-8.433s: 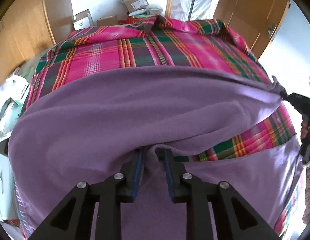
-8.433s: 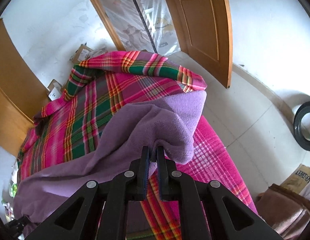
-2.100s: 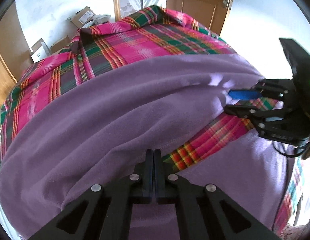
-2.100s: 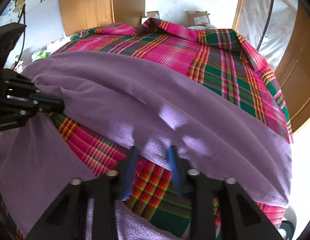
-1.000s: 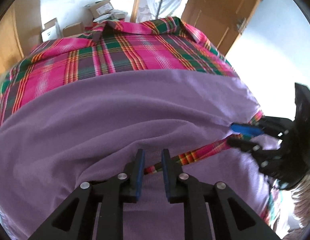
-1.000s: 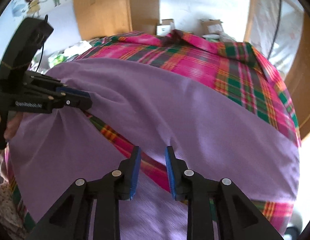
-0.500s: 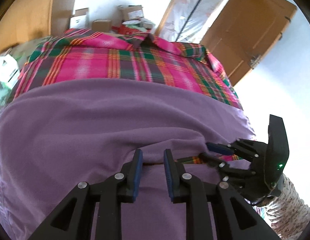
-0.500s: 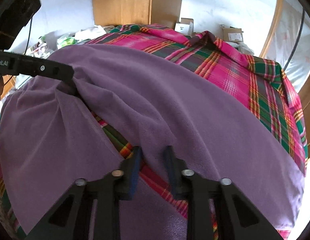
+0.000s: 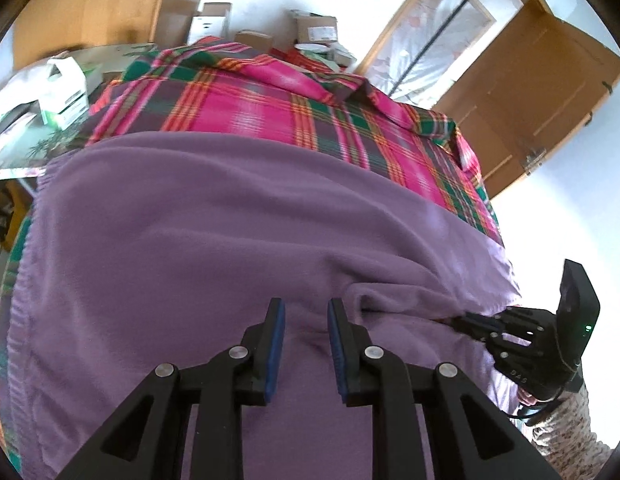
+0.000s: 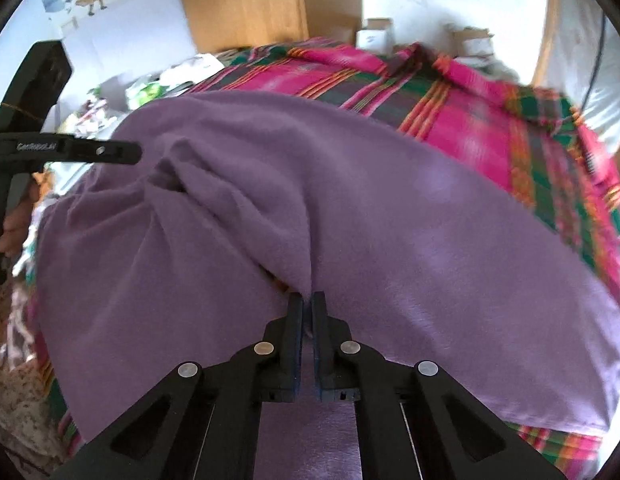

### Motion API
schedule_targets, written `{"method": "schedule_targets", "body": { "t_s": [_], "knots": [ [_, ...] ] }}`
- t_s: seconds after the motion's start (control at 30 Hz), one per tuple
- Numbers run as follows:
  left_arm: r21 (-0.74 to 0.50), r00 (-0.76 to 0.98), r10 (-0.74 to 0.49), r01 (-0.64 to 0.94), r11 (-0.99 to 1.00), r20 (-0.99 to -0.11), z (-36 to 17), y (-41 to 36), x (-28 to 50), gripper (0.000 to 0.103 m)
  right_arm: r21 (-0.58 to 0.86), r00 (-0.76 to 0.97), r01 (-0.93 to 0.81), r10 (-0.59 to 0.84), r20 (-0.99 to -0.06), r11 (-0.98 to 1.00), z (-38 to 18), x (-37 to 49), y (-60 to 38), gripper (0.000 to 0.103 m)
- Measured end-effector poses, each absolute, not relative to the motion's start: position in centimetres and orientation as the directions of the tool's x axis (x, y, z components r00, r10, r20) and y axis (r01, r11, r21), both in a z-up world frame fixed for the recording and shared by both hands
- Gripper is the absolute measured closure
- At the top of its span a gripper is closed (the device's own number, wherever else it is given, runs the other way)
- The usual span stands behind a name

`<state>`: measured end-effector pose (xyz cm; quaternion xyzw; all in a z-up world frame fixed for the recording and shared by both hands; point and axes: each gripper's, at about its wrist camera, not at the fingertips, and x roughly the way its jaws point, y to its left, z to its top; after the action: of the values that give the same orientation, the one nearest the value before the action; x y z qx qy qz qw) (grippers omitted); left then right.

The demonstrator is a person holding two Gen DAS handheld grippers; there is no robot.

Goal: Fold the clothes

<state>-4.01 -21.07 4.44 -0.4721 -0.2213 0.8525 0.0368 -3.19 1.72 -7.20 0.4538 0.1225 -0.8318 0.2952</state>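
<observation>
Plain purple fleece garment (image 9: pixel 214 232) over pink, green and orange plaid bedcover (image 9: pixel 270 108); black grippers, blue pads (image 9: pixel 276 344).

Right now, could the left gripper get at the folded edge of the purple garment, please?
Probably yes. The left gripper is open, its fingers straddling the purple garment at its fold, and nothing lies between. The right gripper pinches the fold off to the side.

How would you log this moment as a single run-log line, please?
task: fold clothes | left gripper: open, over purple garment | right gripper: shut on folded edge | surface: plaid sheet
</observation>
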Motion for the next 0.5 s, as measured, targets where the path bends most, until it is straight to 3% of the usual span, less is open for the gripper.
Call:
{"method": "schedule_targets", "body": {
  "t_s": [0.23, 0.5],
  "knots": [
    [-0.400, -0.536, 0.236, 0.212, -0.892, -0.810, 3.3, -23.5, -2.5, 0.081, 0.092, -0.460, 0.597, -0.434, -0.775, -0.797, -5.4, -2.0, -0.4, 0.087],
    [-0.403, -0.528, 0.212, 0.278, -0.872, -0.822, 2.5, -26.3, 0.2, 0.081, 0.139, -0.374, 0.607, -0.435, -0.819, -0.783, -8.4, -1.6, -3.9, 0.082]
  ]
}}
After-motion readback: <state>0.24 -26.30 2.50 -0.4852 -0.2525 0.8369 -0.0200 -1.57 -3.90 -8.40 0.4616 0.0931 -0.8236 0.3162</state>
